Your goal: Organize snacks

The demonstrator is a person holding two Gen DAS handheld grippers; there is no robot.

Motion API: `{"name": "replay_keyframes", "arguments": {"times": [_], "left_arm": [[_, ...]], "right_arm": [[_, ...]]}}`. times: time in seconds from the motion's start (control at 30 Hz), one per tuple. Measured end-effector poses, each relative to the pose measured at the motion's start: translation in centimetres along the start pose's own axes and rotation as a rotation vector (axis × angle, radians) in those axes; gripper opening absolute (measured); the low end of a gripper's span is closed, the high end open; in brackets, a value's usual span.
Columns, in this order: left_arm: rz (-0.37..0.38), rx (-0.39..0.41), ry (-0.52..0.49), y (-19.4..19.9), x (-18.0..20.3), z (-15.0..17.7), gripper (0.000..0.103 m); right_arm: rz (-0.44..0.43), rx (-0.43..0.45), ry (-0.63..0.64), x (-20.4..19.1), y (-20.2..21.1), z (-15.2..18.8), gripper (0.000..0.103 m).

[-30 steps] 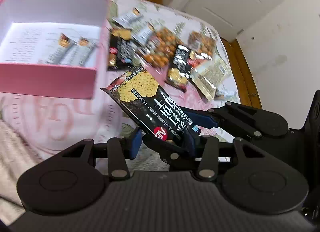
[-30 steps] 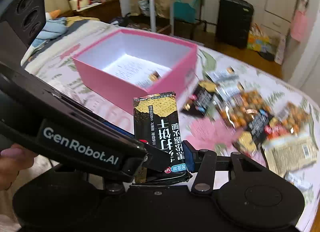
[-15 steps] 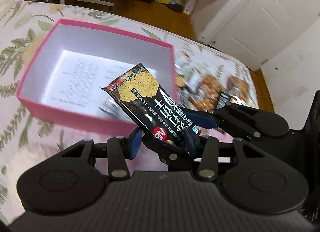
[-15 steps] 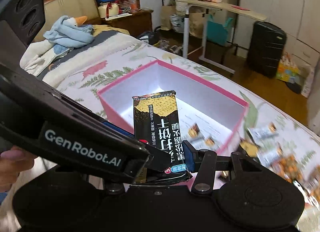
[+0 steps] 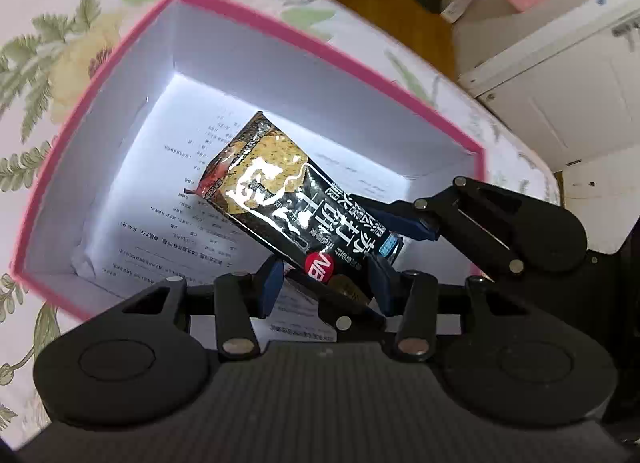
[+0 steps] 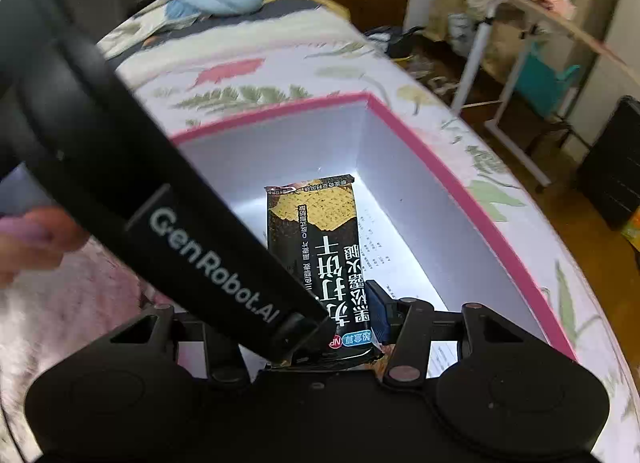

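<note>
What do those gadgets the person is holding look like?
Both are matte black plastic. The left gripper and the right gripper have hinged black link arms with silver rivets, round discs either side, and dark blue fingers. One housing bears white "GenRobot.AI" lettering.

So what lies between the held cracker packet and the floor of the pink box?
Nothing solid. In the left wrist view the cracker packet hangs in air above a printed paper sheet lining the pink box. The right wrist view shows the same bare gap.

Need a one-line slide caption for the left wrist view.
Both grippers hold a black cracker packet over the open pink box.
</note>
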State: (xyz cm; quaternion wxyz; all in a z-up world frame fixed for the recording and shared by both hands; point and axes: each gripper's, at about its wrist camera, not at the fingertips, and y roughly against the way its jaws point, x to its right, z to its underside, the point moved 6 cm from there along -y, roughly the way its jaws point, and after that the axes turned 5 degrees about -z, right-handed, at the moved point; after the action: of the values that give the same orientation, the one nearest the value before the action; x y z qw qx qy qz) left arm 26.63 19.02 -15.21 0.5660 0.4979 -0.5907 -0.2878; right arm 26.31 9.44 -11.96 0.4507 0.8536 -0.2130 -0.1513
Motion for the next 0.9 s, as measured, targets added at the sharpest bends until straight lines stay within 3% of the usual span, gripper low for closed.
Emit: {"name": "replay_keyframes", "arguments": {"times": [0.2,0.3,0.4,0.53,0.73,0.9], "left_arm": [[-0.012,-0.074,0.068,-3.0,-1.5,-0.7,0.044],[-0.002,-0.042,0.083,-3.2,-2.0,-0.7,0.047],[-0.006,-0.015,0.075,-2.7,-2.2,-0.4,0.048],[0.02,0.012,0.042,-0.9,-1.5,0.6,0.052],[-0.006,0.069,-0.078,2.7,0.5,2.1,0.052],[-0.028,0.091,-0.229,6.5,3.5,4.2,0.052]], "right_arm": [[-0.03,-0.077,0.149,-0.4,-2.8,-0.2,0.056],[0.005,-0.098,0.201,-0.5,-3.1,-0.3,0.068],[0.046,-0.076,0.184,-0.9,-1.8,-0.1,0.07],[0.154,-0.039,0.097,-1.4,1.5,1.1,0.071],[0.165,0.108,-0.12,-3.4,9.3,4.0,0.071],[0.169,0.169,-0.337,-1.9,15.0,7.0,0.071]]}}
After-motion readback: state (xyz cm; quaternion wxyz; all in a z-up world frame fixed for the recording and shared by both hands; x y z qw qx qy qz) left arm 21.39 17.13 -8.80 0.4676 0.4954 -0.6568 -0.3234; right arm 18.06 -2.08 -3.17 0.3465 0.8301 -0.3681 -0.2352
